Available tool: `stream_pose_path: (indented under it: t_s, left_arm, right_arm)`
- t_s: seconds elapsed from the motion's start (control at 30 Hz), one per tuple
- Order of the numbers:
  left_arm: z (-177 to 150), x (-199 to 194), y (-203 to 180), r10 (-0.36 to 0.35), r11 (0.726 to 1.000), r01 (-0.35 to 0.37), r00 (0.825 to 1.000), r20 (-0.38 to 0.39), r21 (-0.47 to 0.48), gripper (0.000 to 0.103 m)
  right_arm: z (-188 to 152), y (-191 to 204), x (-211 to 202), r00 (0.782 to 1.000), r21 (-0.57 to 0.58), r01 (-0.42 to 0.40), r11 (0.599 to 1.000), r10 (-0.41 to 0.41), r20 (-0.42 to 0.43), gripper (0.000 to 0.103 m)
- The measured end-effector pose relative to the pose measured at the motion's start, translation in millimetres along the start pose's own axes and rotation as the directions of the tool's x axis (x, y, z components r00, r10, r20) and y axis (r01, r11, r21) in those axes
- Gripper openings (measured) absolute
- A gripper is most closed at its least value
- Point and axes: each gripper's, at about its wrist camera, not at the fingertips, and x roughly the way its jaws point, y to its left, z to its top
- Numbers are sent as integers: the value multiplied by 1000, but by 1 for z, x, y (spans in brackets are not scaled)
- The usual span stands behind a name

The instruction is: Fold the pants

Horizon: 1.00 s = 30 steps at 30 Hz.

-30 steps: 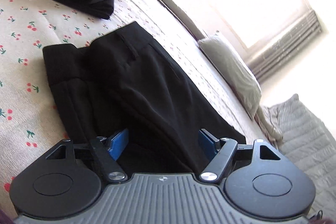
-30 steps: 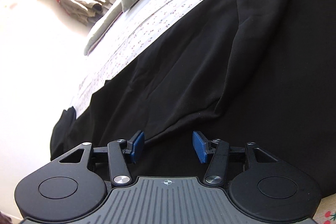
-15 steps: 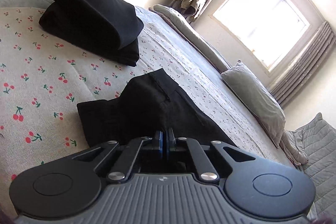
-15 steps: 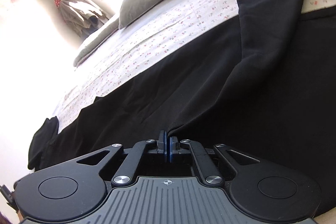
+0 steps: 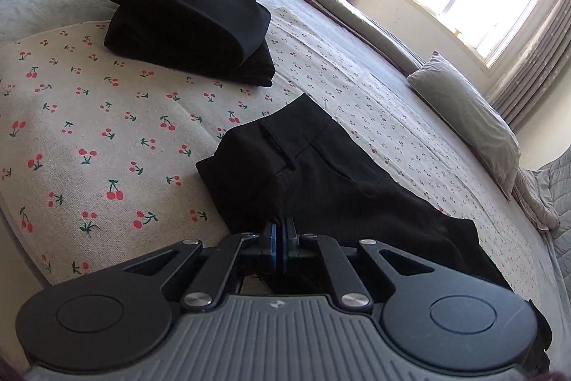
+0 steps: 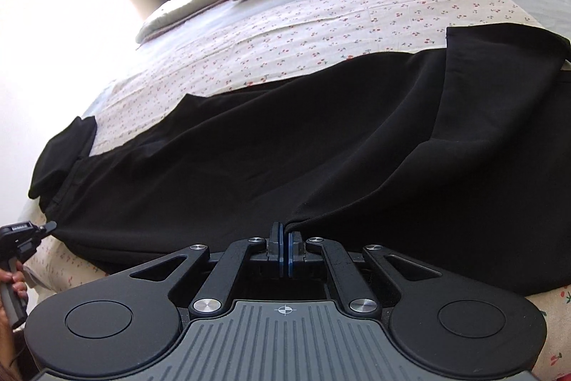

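Both grippers, left gripper [image 5: 279, 234] and right gripper [image 6: 285, 240], jaws clamped on the long black woven pants [image 6: 267, 145] along the near edge, first fold barely begun.

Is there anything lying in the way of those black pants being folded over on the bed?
Nothing visible does. Both grippers, left and right, already pinch the near edge of the pants. The cherry-print sheet beyond them looks bare; the folded black pile sits apart, off to the side.
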Motion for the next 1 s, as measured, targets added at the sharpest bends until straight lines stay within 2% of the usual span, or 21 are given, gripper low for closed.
stream_pose_path:
  t_s: [0.17,0.27,0.3,0.37,0.4,0.43,0.47,0.53,0.57,0.67,0.73,0.87,1.0]
  left_arm:
    - [-6,18,3,66,998,-63,992,-104,30,7]
    - [-7,19,2,77,996,-73,991,-107,41,14]
    - [-7,15,0,95,995,-90,991,-93,52,21]
    - [-7,7,-7,142,987,-137,988,-57,86,51]
    - [-7,2,-11,152,983,-148,988,-39,106,57]
    - [-8,-3,-15,155,980,-151,988,-20,126,64]
    - [-9,-9,-21,150,977,-148,989,-1,152,65]
    - [-9,-17,-33,131,970,-132,991,19,203,70]
    - [-8,-21,-41,118,967,-121,993,24,225,74]
    - [-8,-25,-68,49,957,-51,999,14,286,83]
    - [-12,-25,-90,3,944,-2,1000,-3,329,88]
    - [-25,-17,-136,-84,912,104,994,-68,397,91]
    - [-50,-4,-185,-160,853,204,978,-130,480,98]
  right_arm:
    - [-3,-2,17,995,-7,37,999,-38,-92,2]
    - [-6,-3,30,986,-42,55,998,-60,-153,5]
    - [-4,-4,29,986,-43,53,998,-59,-154,7]
    - [1,-7,22,988,-3,50,999,-50,-147,12]
    - [4,-8,17,991,10,52,999,-50,-126,17]
    - [5,-12,10,993,20,63,998,-61,-98,27]
    - [7,-14,3,994,26,83,996,-81,-71,34]
    - [11,-19,-9,990,40,140,989,-139,-21,62]
    - [12,-21,-13,985,43,172,984,-172,-6,66]
    - [20,-26,-22,958,39,285,958,-286,29,68]
    - [24,-26,-29,942,31,328,944,-330,68,71]
    - [33,-24,-40,925,20,353,935,-352,146,78]
    - [39,-23,-38,921,-19,357,934,-348,177,83]
